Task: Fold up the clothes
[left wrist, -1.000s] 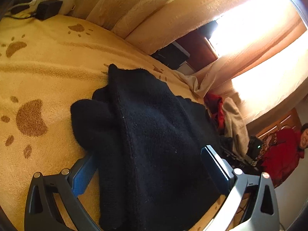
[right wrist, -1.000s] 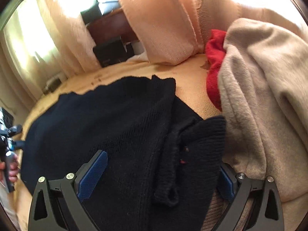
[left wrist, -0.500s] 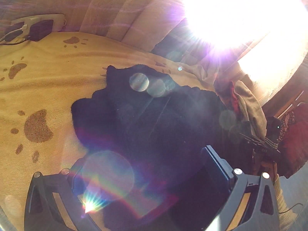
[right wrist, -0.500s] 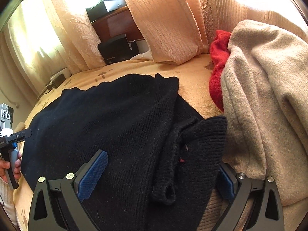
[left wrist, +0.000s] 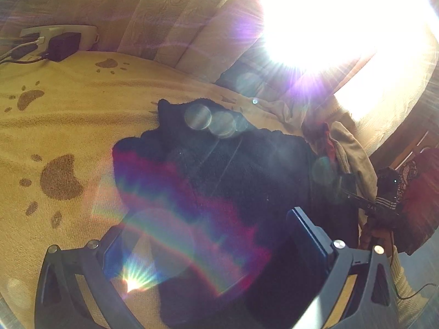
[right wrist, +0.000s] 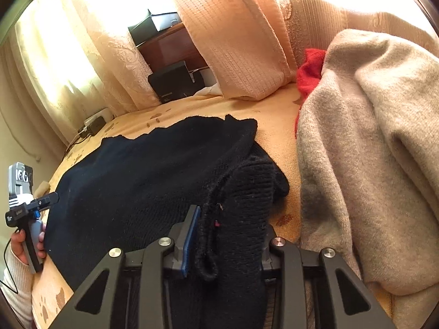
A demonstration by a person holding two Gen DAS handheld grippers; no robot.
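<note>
Room: sunlit bedroom, curtains [right wrist: 241, 41] behind, glare washing out much of the left wrist view.
Surface: yellow paw-print blanket [left wrist: 60, 126] covering the bed.
Sweater: black knit [right wrist: 142, 181] spread flat mid-bed, one sleeve or edge bunched up toward the right gripper; likely laid out flat so it can be folded in panels.
Pile: beige garment [right wrist: 370, 150] heaped just right of the sweater with a red one [right wrist: 310, 74] behind it, probably waiting their turn.
Right gripper [right wrist: 227, 235]: jaws drawn narrow and pinching the bunched black cuff, which hangs over the fingers; a grip suited to carrying that part across the body.
Left gripper [left wrist: 216, 244]: jaws wide apart, sweater fabric lying between and under them; nothing clamped as far as the flare lets me judge.
Left hand [right wrist: 27, 244]: seen at the sweater's far edge, holding its gripper handle.
Stage: fold apparently just starting.
</note>
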